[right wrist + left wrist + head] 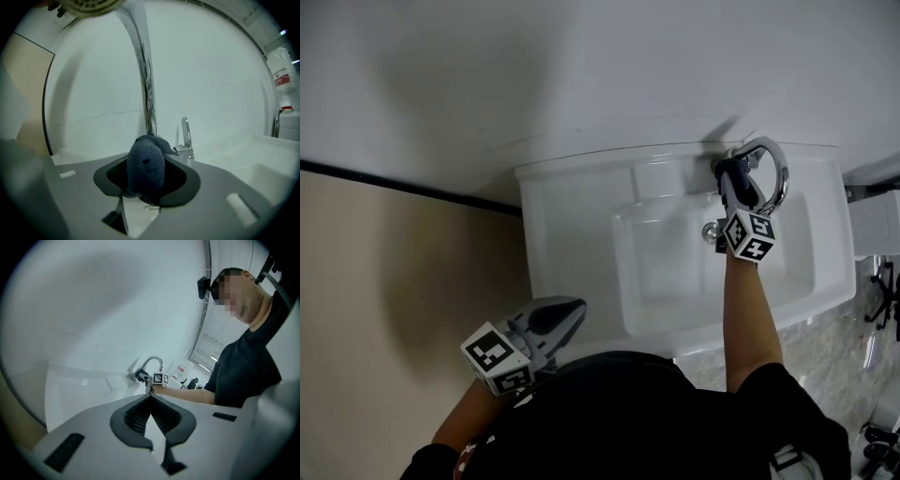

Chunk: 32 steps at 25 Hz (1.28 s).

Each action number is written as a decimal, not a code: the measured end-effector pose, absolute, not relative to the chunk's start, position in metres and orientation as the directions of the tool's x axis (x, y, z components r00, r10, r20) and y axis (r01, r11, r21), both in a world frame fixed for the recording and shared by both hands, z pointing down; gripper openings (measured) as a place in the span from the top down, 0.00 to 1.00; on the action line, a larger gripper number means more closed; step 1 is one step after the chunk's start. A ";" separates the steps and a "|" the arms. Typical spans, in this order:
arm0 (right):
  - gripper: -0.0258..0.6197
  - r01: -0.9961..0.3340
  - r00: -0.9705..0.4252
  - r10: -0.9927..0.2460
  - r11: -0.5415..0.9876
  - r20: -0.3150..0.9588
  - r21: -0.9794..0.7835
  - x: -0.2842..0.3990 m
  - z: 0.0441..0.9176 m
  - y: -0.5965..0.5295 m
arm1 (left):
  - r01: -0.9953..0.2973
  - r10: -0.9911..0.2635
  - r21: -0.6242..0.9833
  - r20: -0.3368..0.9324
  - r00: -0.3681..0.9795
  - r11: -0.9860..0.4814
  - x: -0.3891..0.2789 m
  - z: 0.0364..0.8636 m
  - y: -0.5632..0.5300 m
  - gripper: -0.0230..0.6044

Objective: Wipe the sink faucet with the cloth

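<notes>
Your bunched dark blue knitted cloth (146, 165) sits right against the lower stem of the curved chrome sink faucet (147, 89), just above its base, beside the small chrome lever handle (186, 135). The right gripper (735, 180) has its jaws clamped on that cloth, so the fabric bulges out ahead of the tips and the metal meets cloth, not plastic. You've reached in under the faucet's arch at the back rim of the white ceramic sink (581, 244), which looks like the start of a stroke along the stem. The spout and its aerator overhead seem yet to be wiped. Your left gripper (151, 414) hangs low by your body, well apart from the faucet, tips drawn together on nothing, out of the way since one gripper can do this job
</notes>
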State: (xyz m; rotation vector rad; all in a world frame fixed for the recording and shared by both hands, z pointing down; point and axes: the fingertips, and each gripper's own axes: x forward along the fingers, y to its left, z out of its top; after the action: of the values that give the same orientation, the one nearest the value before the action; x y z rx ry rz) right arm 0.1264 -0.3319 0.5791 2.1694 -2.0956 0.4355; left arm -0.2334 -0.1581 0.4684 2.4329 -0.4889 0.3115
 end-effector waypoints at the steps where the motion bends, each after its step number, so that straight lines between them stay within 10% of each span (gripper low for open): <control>1: 0.73 -0.990 0.015 -0.961 -0.052 0.277 -0.127 0.127 0.585 -0.332 | -0.416 -0.269 0.536 0.334 0.904 -0.735 -0.233 0.468 -0.159 0.98; 20: 0.73 -0.996 -0.046 -0.825 -0.003 0.564 -0.086 0.123 0.636 -0.336 | -0.476 -0.375 0.503 0.293 0.879 -0.722 -0.260 0.455 -0.190 0.98; 32: 0.73 -0.590 -0.274 -0.564 0.738 0.779 0.327 -0.065 0.479 -0.281 | -0.410 -0.398 0.481 0.132 0.908 -0.775 -0.291 0.429 -0.189 0.98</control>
State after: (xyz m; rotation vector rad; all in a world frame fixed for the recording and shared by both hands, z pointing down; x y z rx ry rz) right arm -0.0645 -0.2814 0.4790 0.8816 -1.9452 0.0335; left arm -0.2915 -0.1894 0.4286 2.5547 -0.5811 0.0304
